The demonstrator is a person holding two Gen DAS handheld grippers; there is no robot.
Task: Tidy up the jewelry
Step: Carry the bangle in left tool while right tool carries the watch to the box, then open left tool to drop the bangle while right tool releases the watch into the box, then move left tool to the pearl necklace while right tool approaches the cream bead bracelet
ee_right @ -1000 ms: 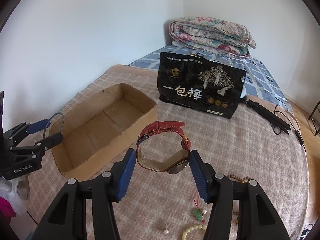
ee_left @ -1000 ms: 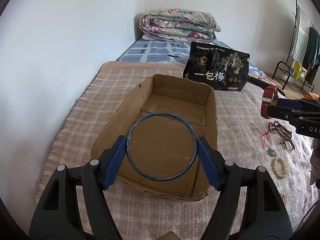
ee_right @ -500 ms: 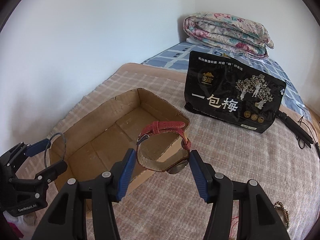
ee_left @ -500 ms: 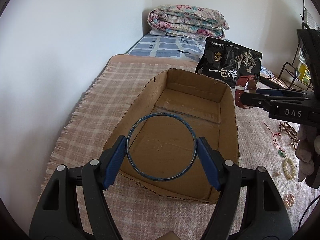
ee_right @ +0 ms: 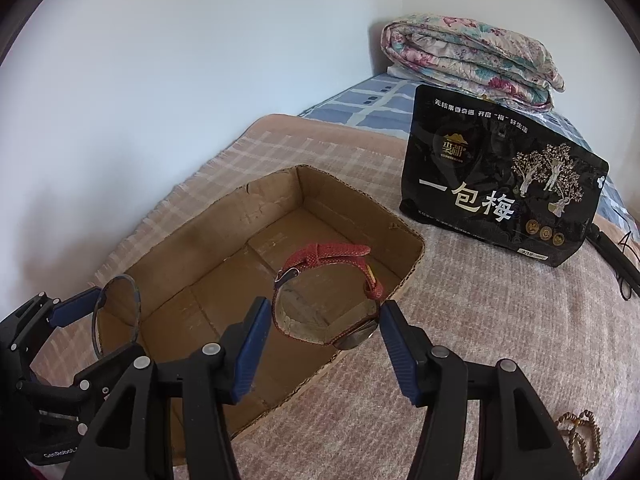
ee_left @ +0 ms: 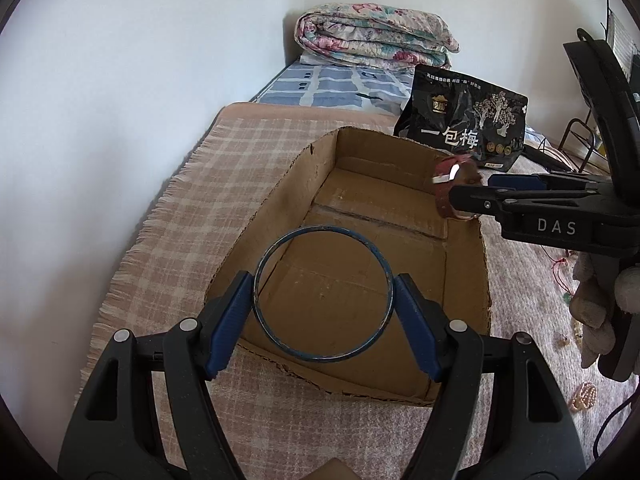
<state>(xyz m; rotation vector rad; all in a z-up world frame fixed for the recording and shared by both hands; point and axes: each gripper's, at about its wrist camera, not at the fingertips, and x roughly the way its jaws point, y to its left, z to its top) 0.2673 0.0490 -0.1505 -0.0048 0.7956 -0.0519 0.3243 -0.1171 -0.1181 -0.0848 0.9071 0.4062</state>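
1. The left gripper (ee_left: 323, 300) is closed onto a thin blue bangle (ee_left: 322, 293); its fingers are spread about the ring's width and press on it at 3 and 9 o'clock. The bangle hangs over the near end of the open cardboard box (ee_left: 466, 280).
2. The right gripper (ee_right: 320, 320) pinches a red-strapped wristwatch (ee_right: 326, 292) the same way, jaws fairly wide, strap looped up towards 12 o'clock. The watch hangs above the box's right wall, near its far corner.
3. To release well, I judge each piece should sit fully inside the walls and low near the cardboard floor before the fingers spread, so the bangle does not roll or bounce out and the watch face lands gently.
4. The watch looks the riskier one: it sits over the rim, so it should shift towards 9 o'clock first.
5. The two grippers are well apart at opposite ends of the box, so I expect no clash if both lower straight.
6. Around: a black snack bag (ee_right: 500, 184) stands at 1 o'clock beyond the box, a folded floral quilt (ee_right: 472, 60) behind it.
7. Brown prayer beads (ee_right: 582, 436) lie on the plaid blanket (ee_right: 460, 340) at 4 o'clock, awaiting sorting. Nothing blocks the box opening.
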